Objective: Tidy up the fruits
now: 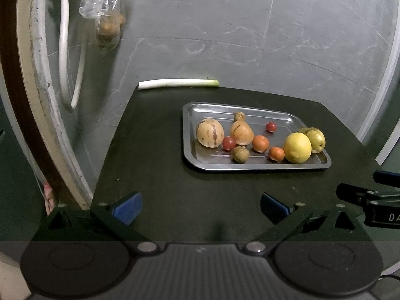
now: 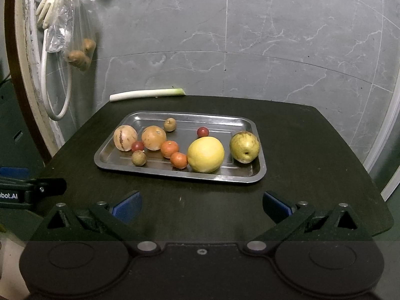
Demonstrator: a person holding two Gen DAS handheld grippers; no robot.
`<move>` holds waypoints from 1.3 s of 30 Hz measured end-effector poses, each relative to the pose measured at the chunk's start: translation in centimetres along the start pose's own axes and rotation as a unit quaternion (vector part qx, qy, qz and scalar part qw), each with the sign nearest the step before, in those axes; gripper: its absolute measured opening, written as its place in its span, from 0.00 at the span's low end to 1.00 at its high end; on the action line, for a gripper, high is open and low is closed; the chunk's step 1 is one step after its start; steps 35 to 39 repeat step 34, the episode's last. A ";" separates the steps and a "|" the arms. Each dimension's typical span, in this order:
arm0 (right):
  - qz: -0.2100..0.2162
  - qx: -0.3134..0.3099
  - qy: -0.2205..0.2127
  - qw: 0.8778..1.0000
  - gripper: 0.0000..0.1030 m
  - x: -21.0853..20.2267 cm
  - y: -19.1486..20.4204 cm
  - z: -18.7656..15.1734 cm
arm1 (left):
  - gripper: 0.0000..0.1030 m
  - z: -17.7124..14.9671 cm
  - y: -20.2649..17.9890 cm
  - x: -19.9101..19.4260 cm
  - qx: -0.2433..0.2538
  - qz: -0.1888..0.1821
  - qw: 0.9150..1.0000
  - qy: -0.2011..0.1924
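A steel tray (image 2: 257,175) (image 1: 192,160) sits on a dark table and holds several fruits. Among them are a large yellow citrus (image 2: 205,154) (image 1: 297,147), a green-yellow pear (image 2: 245,146) (image 1: 316,140), two striped tan melons (image 2: 125,138) (image 2: 153,138), two small oranges (image 2: 169,148) (image 2: 179,160), two small red fruits (image 2: 202,132) (image 2: 137,146) and two small brownish fruits (image 2: 170,124) (image 2: 139,158). My left gripper (image 1: 201,206) is open and empty, near the table's front edge, short of the tray. My right gripper (image 2: 202,206) is open and empty, in front of the tray.
A leek stalk (image 2: 147,93) (image 1: 178,83) lies at the table's far edge by a grey marble wall. A plastic bag with brown tubers (image 2: 80,55) and a white hose (image 2: 45,75) hang at the left. The other gripper shows at each view's side edge (image 1: 370,200) (image 2: 25,191).
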State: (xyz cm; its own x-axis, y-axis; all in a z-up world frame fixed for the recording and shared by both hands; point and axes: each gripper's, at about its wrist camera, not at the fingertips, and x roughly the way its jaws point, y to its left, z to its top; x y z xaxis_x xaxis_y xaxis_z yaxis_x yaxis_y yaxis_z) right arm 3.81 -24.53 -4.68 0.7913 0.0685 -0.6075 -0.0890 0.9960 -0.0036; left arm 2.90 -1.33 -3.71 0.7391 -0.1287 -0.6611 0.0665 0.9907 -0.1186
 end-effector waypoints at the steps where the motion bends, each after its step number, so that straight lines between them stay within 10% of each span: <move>1: 0.000 0.000 0.000 1.000 0.99 0.0 0.0 0.0 | 0.99 0.1 0.0 0.0 0.000 0.000 1.000 0.001; 39: 0.010 0.001 0.002 1.000 0.99 0.1 -1.4 -0.2 | 0.99 0.1 -1.4 -0.6 0.006 0.020 1.000 0.001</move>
